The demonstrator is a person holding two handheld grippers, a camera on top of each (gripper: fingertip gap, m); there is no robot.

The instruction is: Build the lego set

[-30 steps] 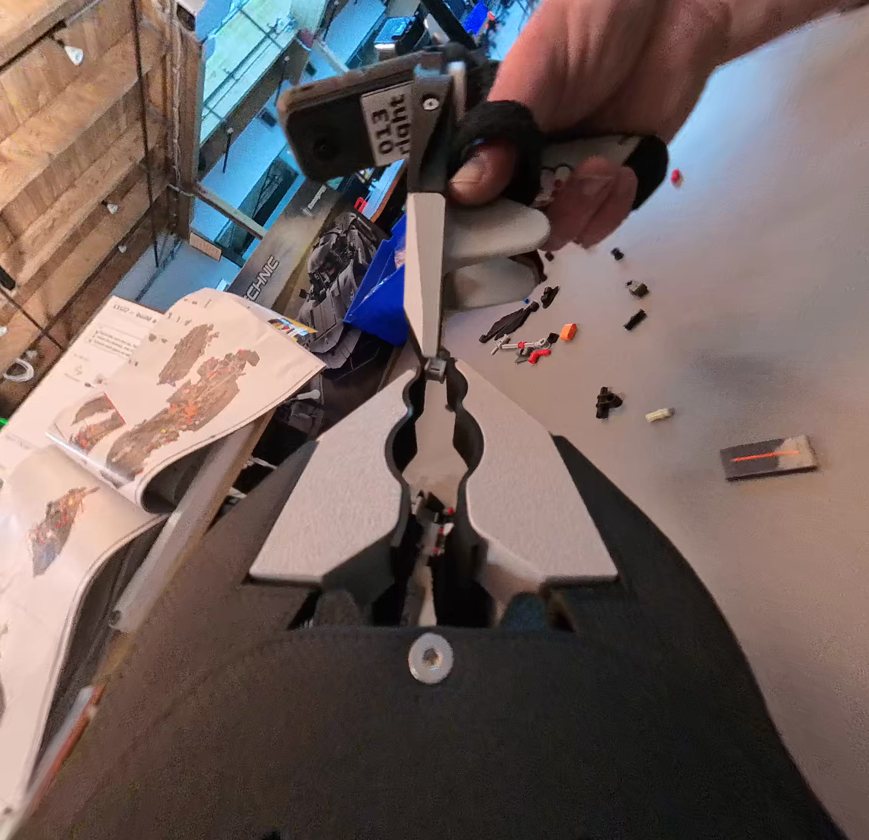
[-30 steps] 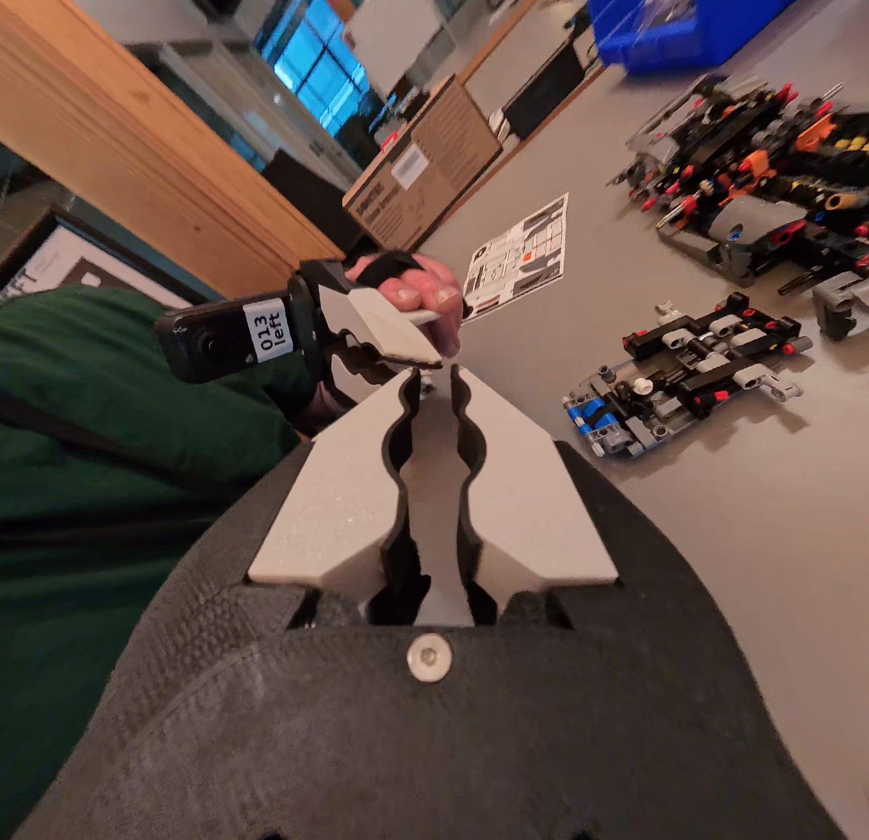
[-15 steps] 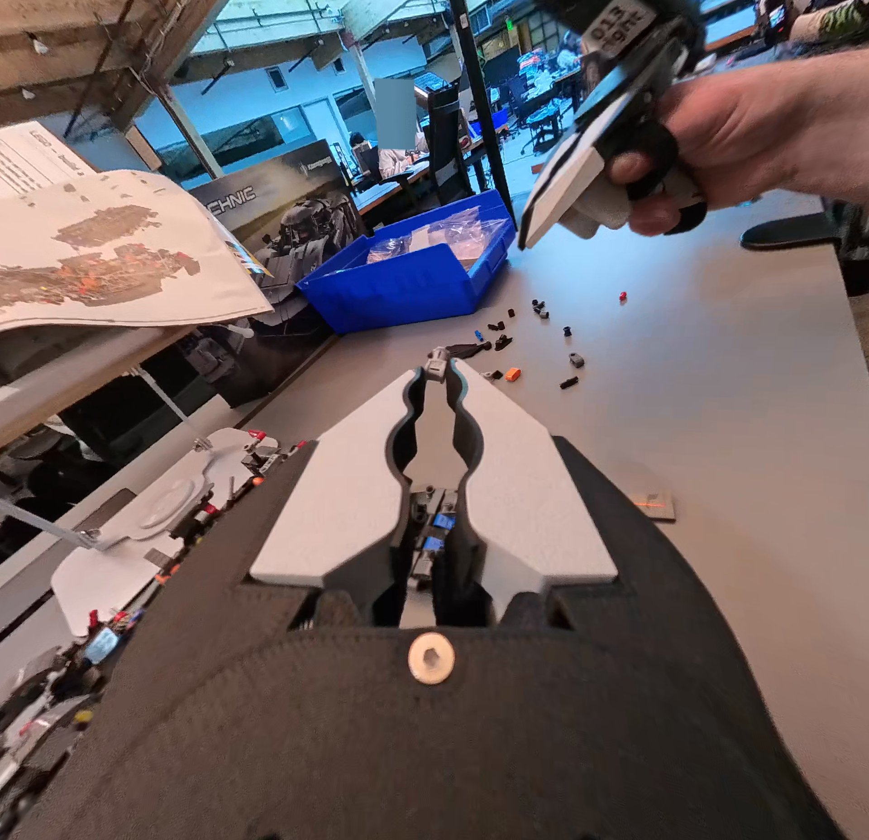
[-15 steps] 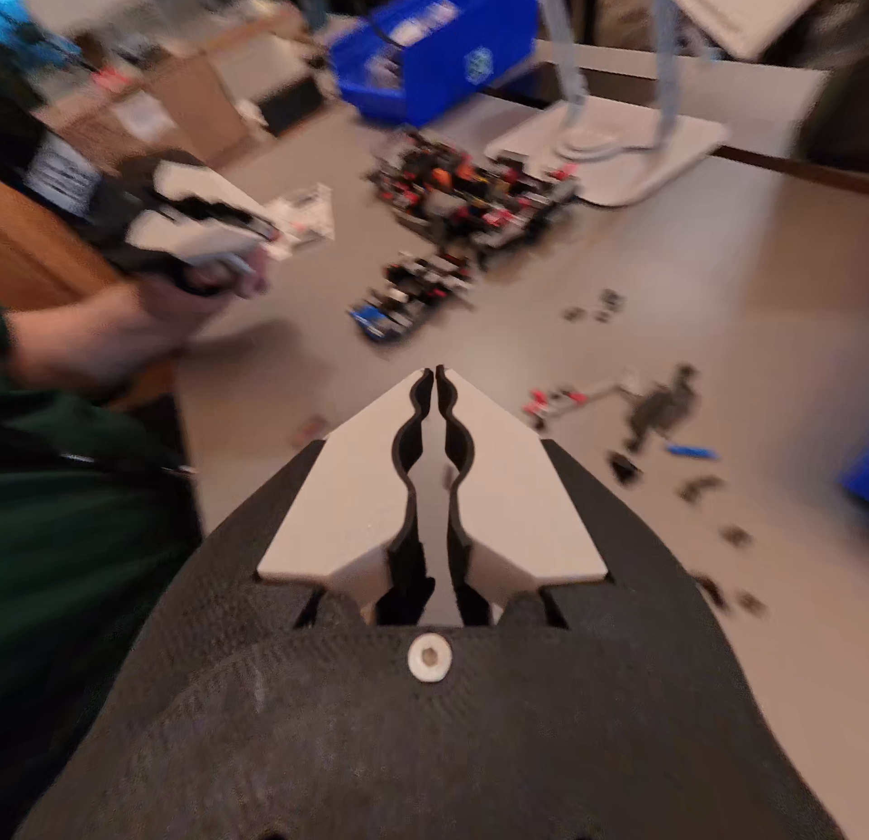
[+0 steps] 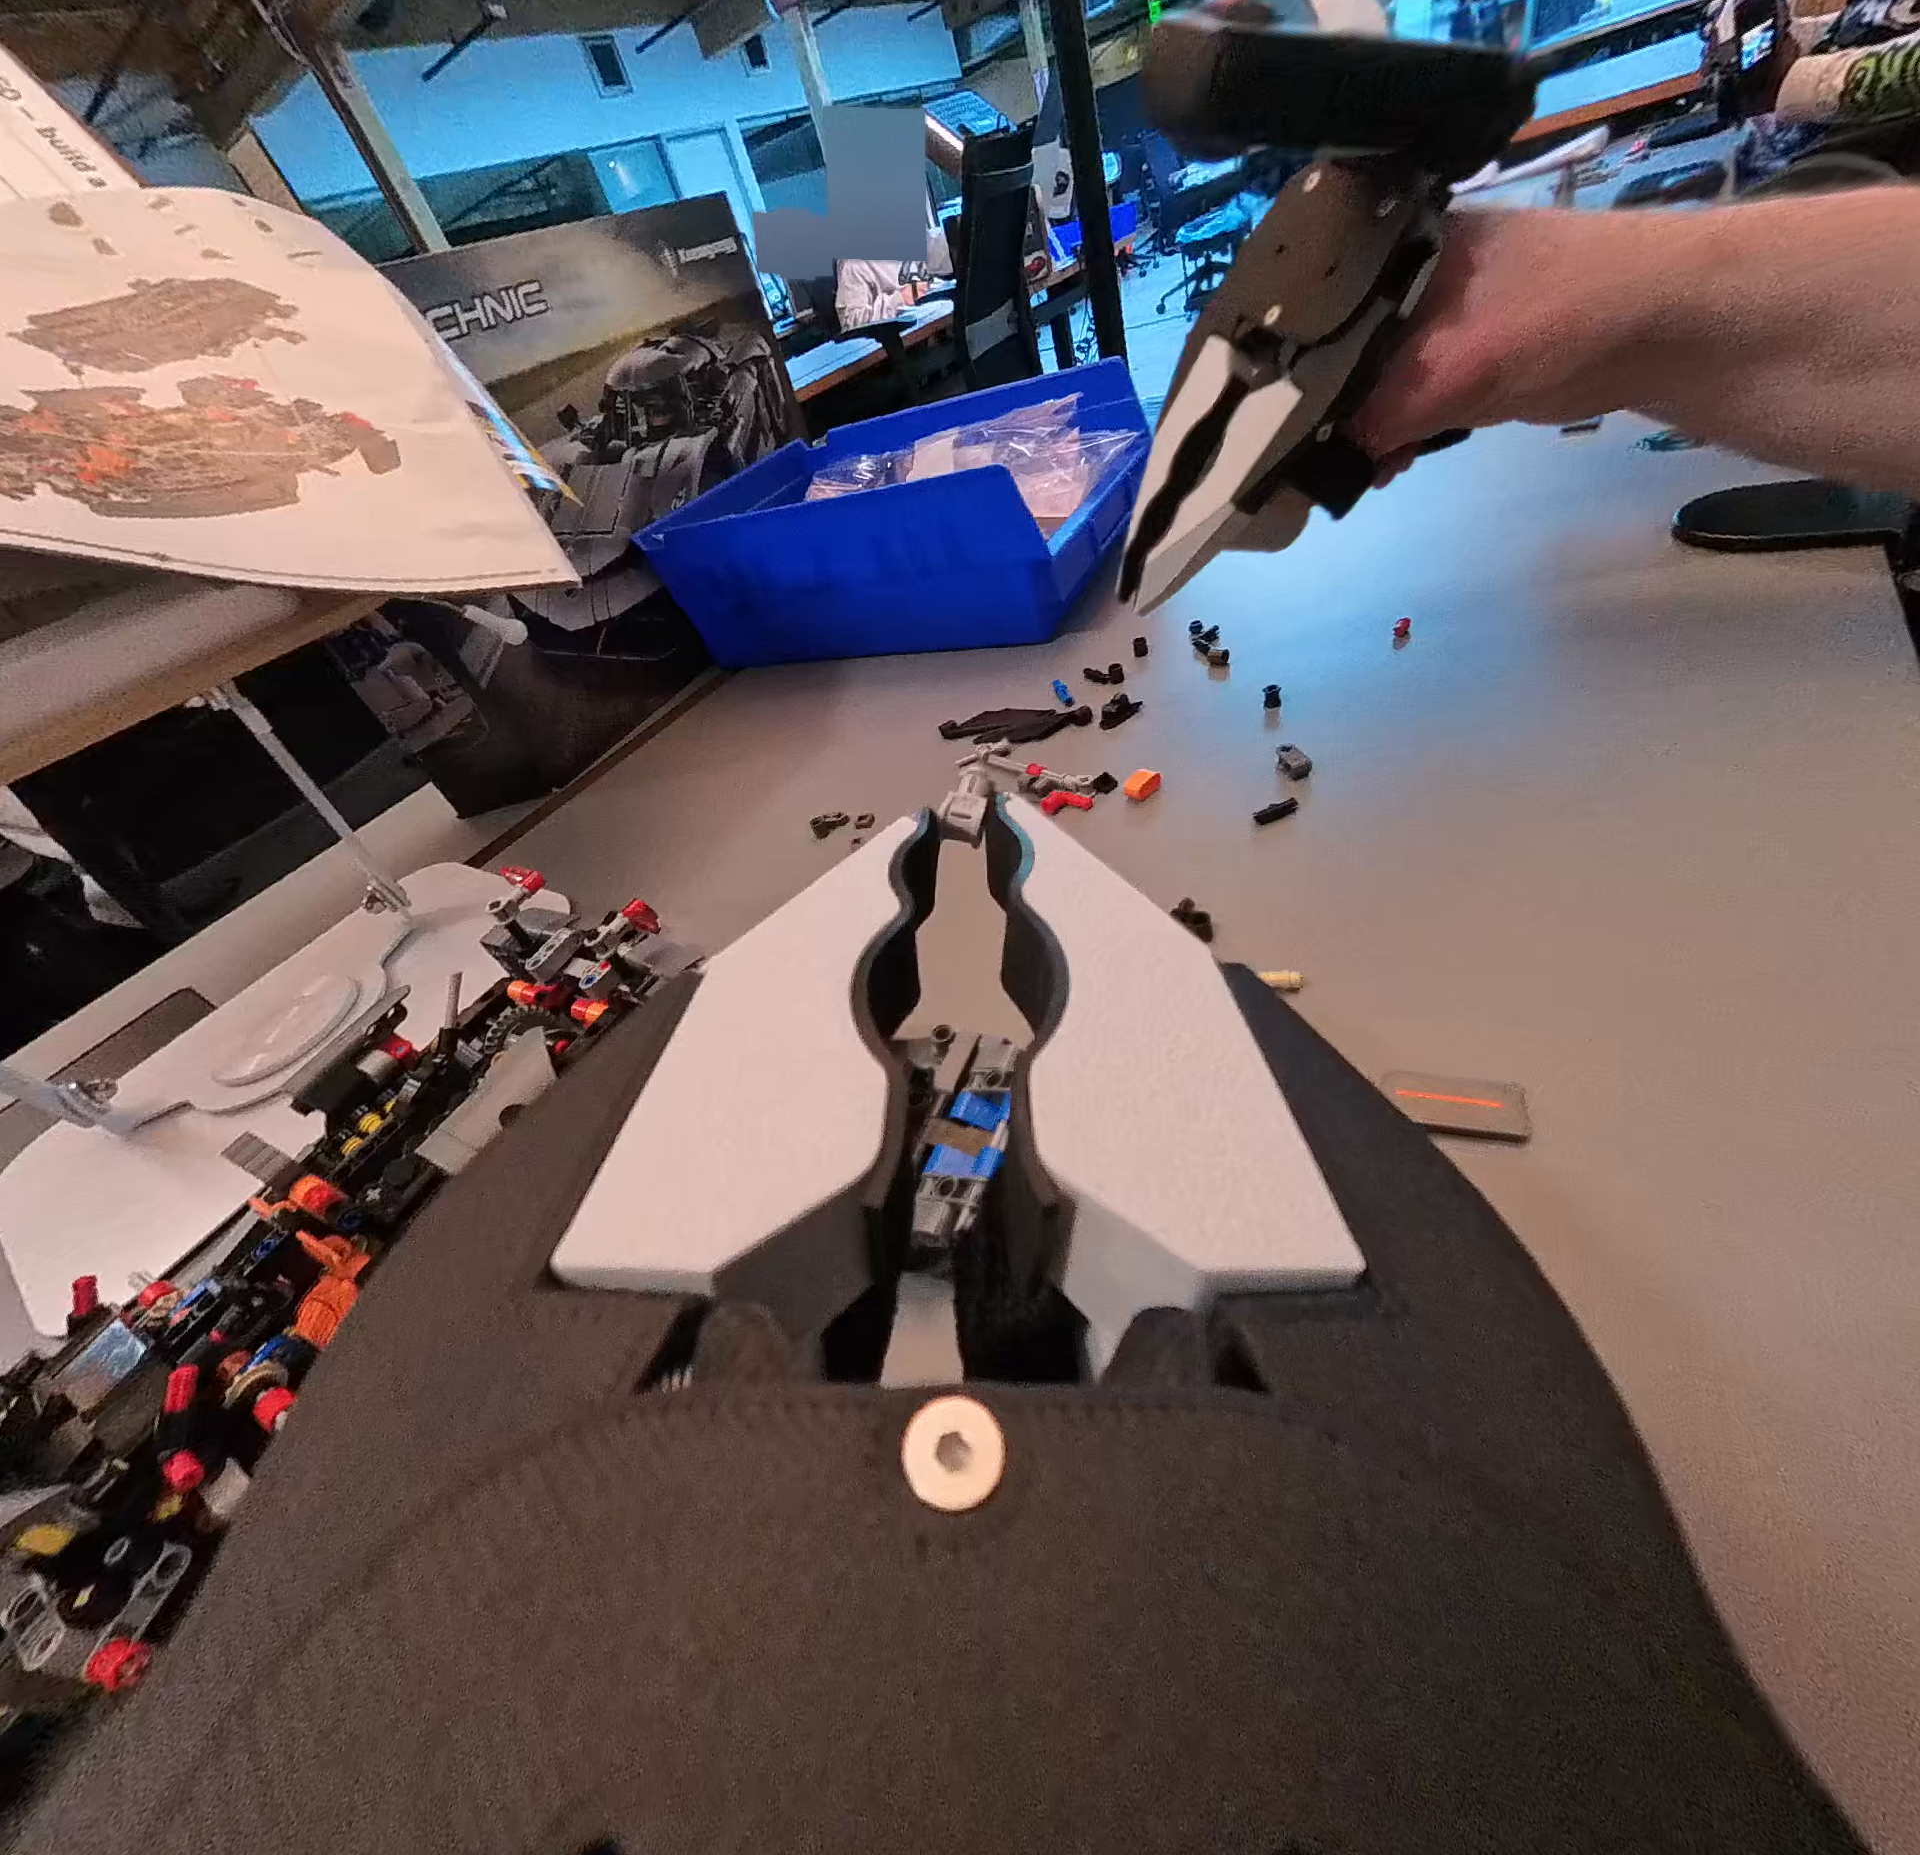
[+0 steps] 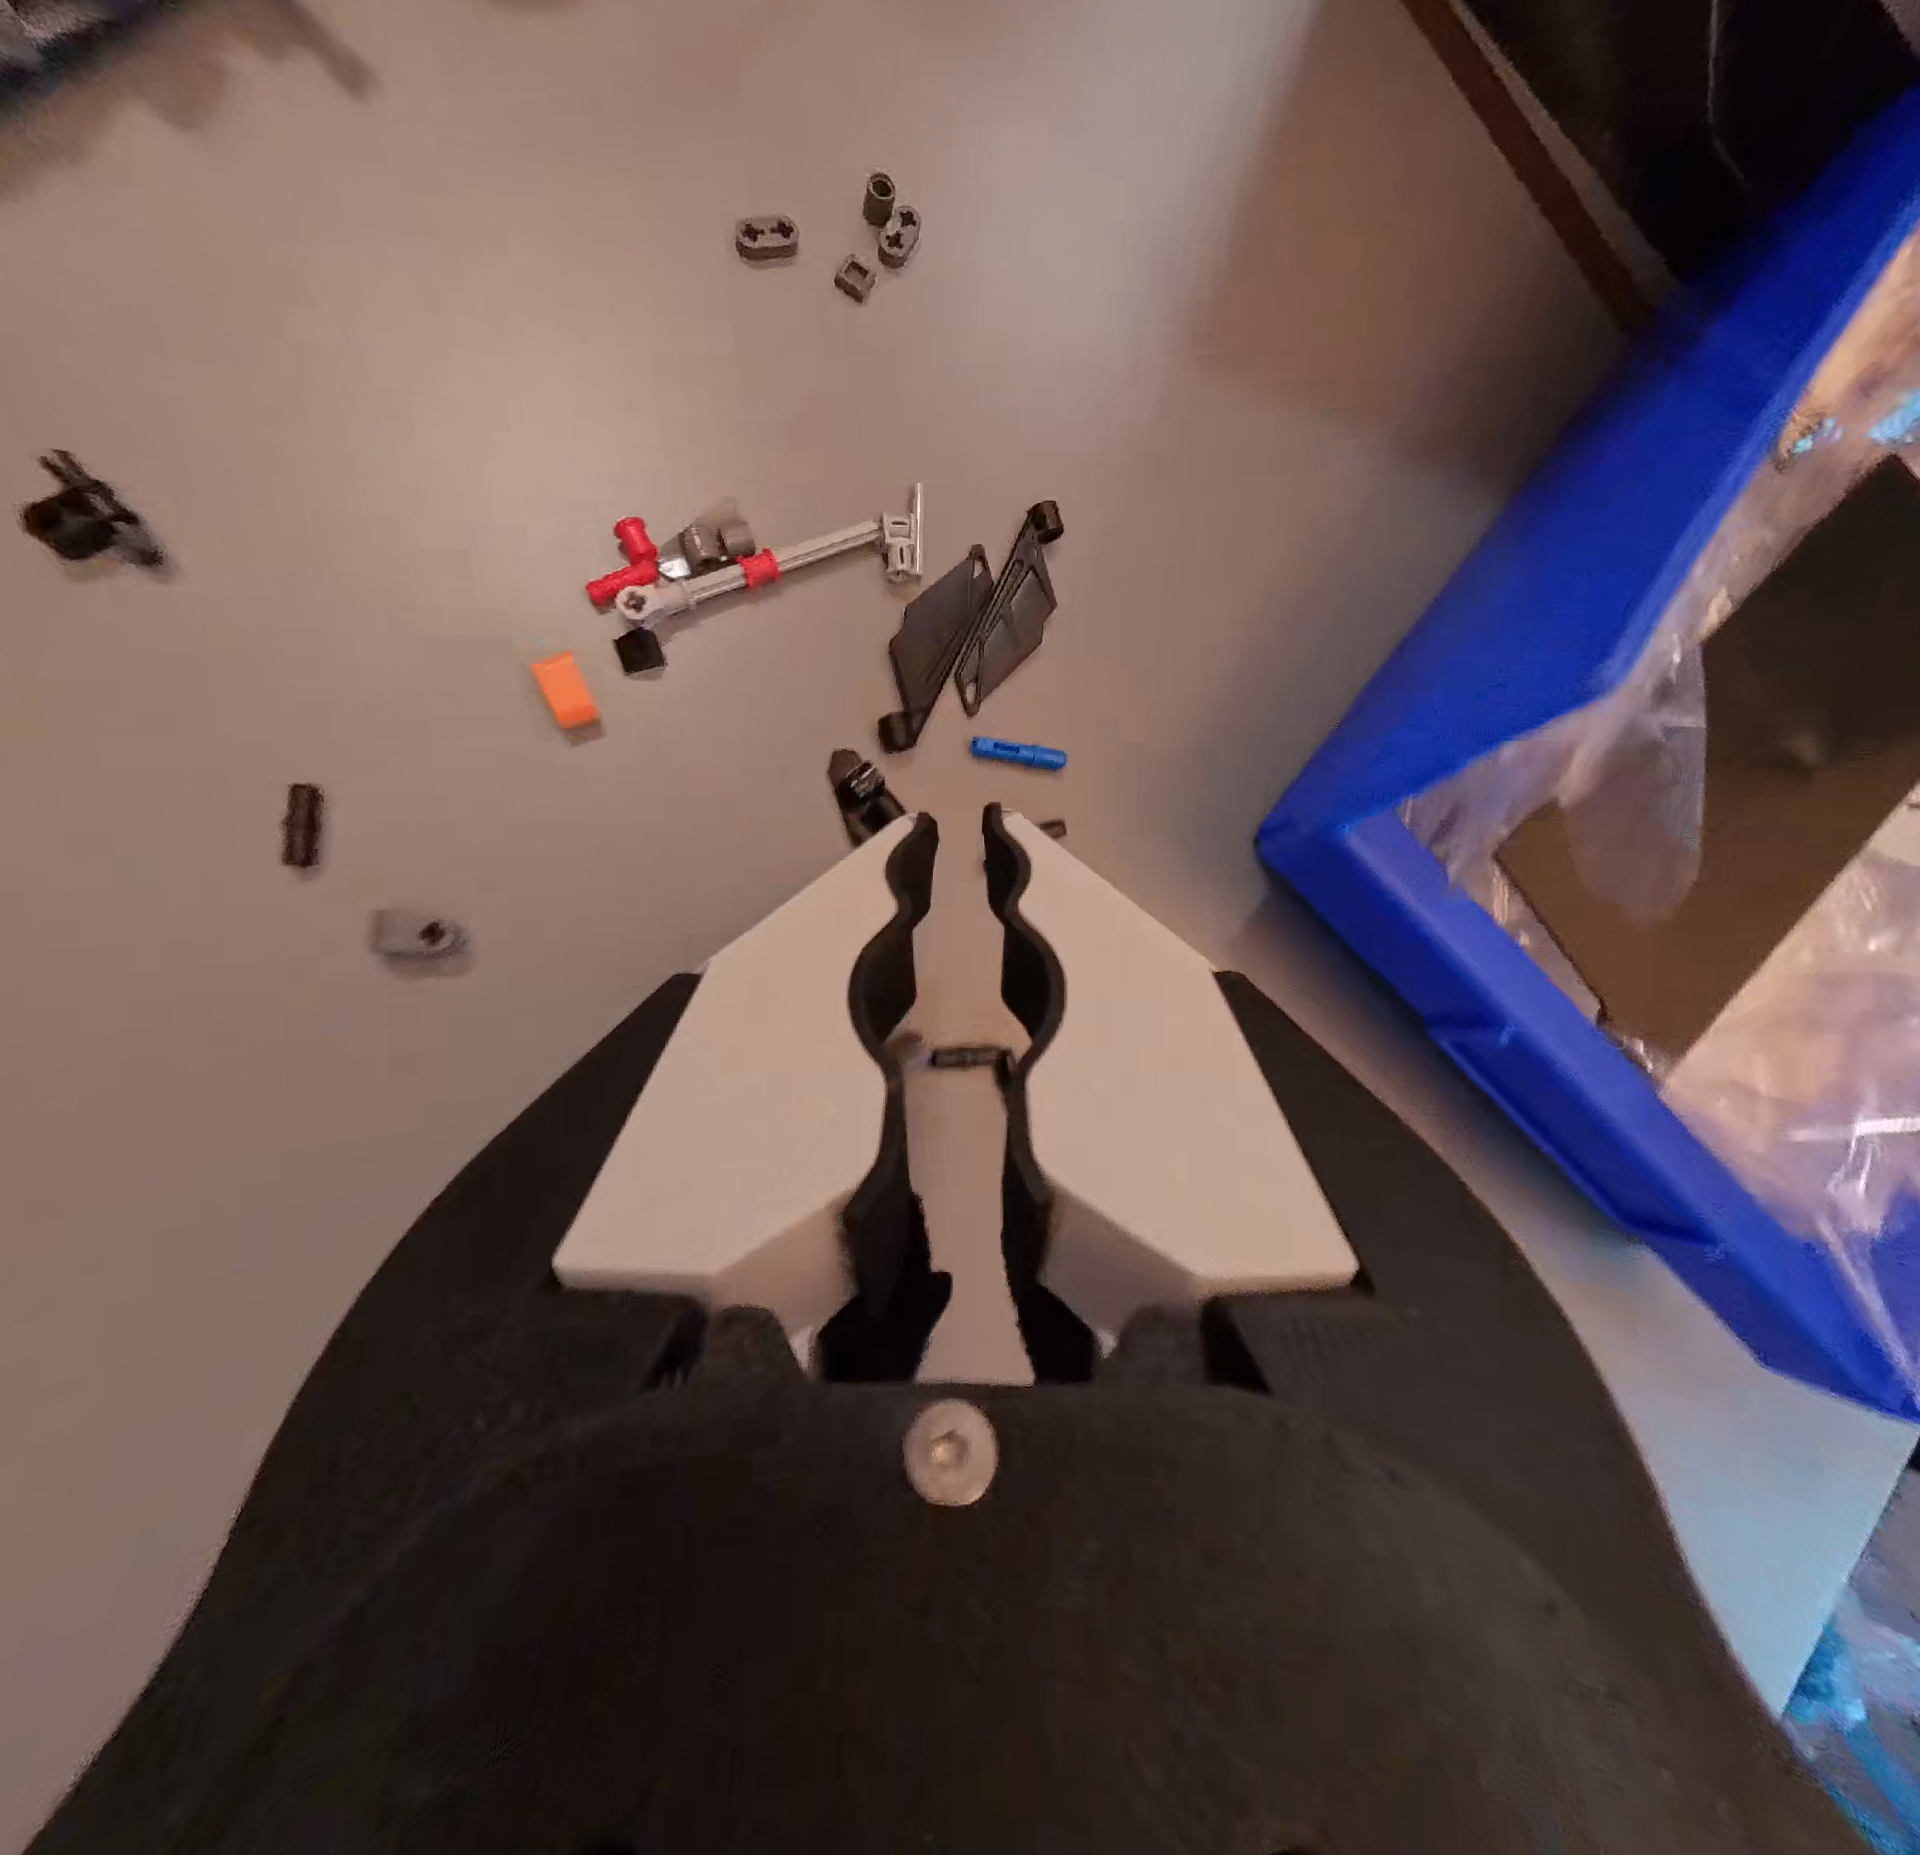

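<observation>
My left tool (image 5: pixel 961 826) pinches a small grey lego piece (image 5: pixel 964 806) at its tips, above the counter (image 5: pixel 1558 870). My right tool (image 6: pixel 956 826) hovers slightly parted, empty, over loose pieces (image 6: pixel 748 569) left of the blue bin (image 6: pixel 1507 766).

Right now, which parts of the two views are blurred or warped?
Left wrist view: the right gripper is motion-smeared and the building's edges bow. Right wrist view: the blue bin and top-left corner are blurred, while the orange brick stays sharp.

grey table (image 5: pixel 1558 870) with scattered lego pieces (image 6: pixel 717 569), blue bin (image 5: pixel 883 558)
</observation>
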